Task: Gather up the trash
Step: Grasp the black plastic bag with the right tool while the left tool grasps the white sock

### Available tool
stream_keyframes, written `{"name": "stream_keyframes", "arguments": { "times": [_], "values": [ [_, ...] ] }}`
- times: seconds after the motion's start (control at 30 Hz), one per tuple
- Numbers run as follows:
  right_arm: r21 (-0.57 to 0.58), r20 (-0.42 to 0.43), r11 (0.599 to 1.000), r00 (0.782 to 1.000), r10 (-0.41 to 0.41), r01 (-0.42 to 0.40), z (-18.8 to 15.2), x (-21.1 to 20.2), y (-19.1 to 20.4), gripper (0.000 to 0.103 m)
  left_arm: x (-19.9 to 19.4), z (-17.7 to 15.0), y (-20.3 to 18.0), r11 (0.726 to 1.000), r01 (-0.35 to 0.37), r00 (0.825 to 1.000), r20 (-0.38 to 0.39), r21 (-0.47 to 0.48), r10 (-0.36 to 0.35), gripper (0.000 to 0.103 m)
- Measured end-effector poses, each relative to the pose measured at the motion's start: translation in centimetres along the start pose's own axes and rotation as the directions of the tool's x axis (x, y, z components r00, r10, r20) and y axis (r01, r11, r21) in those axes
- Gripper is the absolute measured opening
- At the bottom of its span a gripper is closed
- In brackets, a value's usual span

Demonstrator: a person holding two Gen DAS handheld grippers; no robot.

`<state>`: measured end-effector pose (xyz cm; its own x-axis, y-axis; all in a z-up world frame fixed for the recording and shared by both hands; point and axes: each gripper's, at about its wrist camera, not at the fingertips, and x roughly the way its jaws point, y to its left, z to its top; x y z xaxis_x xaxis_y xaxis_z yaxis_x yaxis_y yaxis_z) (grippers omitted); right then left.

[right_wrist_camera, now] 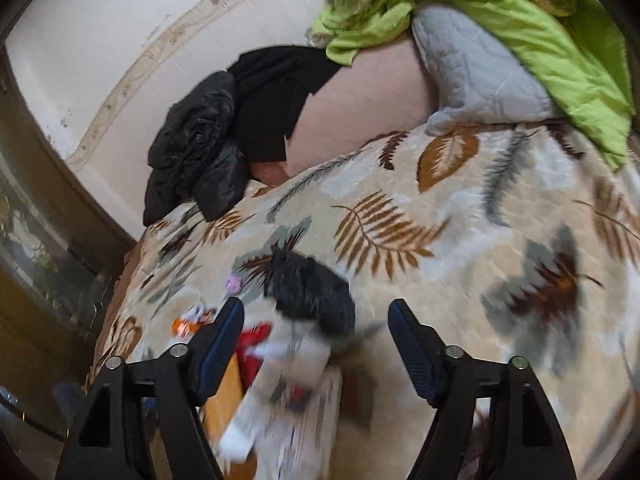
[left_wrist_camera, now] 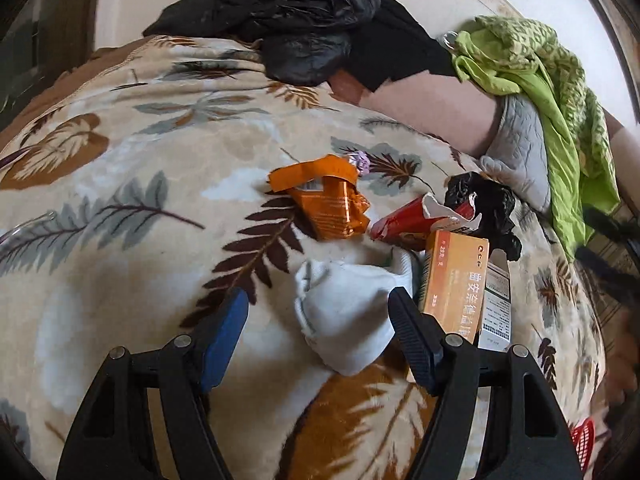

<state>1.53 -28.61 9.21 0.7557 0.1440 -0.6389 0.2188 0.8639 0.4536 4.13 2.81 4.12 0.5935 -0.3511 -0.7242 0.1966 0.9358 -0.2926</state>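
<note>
Trash lies on a leaf-patterned blanket (left_wrist_camera: 120, 208). In the left wrist view I see an orange wrapper (left_wrist_camera: 324, 200), a red torn packet (left_wrist_camera: 416, 220), a crumpled black bag (left_wrist_camera: 488, 204), an orange medicine box (left_wrist_camera: 456, 284) leaning on a white box (left_wrist_camera: 496, 312), and a white sock (left_wrist_camera: 348, 312). My left gripper (left_wrist_camera: 318, 312) is open, its fingers on either side of the sock. My right gripper (right_wrist_camera: 316, 320) is open and empty above the blurred black bag (right_wrist_camera: 312, 296), red packet (right_wrist_camera: 252, 344) and white box (right_wrist_camera: 296, 400).
A black jacket (left_wrist_camera: 288, 12) and black cloth lie at the bed's far end by the white wall. A green quilt (left_wrist_camera: 548, 92) and grey pillow (left_wrist_camera: 520, 152) lie at the right. A red basket (left_wrist_camera: 584, 440) shows at the lower right edge.
</note>
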Motion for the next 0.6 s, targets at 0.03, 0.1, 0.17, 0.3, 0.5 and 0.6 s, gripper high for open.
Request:
{"name": "stream_keyframes", "arguments": {
  "times": [0.03,0.1,0.17,0.3,0.5,0.6],
  "values": [
    [0.003,-0.005,1.0,1.0,-0.008,0.008,0.5,1.4,-0.2,0.079,0.1,0.0,-0.2,1.0,-0.001,1.0,0.011,0.011,0.001,0.071],
    [0.003,-0.024,1.0,1.0,-0.015,0.015,0.9,3.6,-0.4,0.079,0.4,0.0,-0.4,1.0,-0.003,1.0,0.007,0.03,0.002,0.071],
    [0.0,-0.051,1.0,0.999,-0.016,0.016,0.9,5.9,-0.6,0.079,1.0,-0.1,-0.7,0.999,0.006,1.0,-0.01,0.043,-0.006,0.071],
    [0.001,-0.111,1.0,0.993,-0.027,0.028,-0.3,9.4,-0.9,0.07,1.8,-0.1,-0.9,0.999,0.006,0.999,-0.034,0.047,-0.005,0.071],
    [0.003,-0.119,0.999,0.992,-0.038,0.039,-2.3,10.7,-0.8,0.021,2.5,0.1,0.0,1.0,0.001,0.999,-0.047,0.009,-0.001,0.071],
    [0.001,-0.118,1.0,0.993,-0.016,0.016,-2.7,9.4,-0.5,0.022,2.5,0.1,0.4,1.0,0.022,0.998,-0.057,-0.019,-0.023,0.071]
  ]
}}
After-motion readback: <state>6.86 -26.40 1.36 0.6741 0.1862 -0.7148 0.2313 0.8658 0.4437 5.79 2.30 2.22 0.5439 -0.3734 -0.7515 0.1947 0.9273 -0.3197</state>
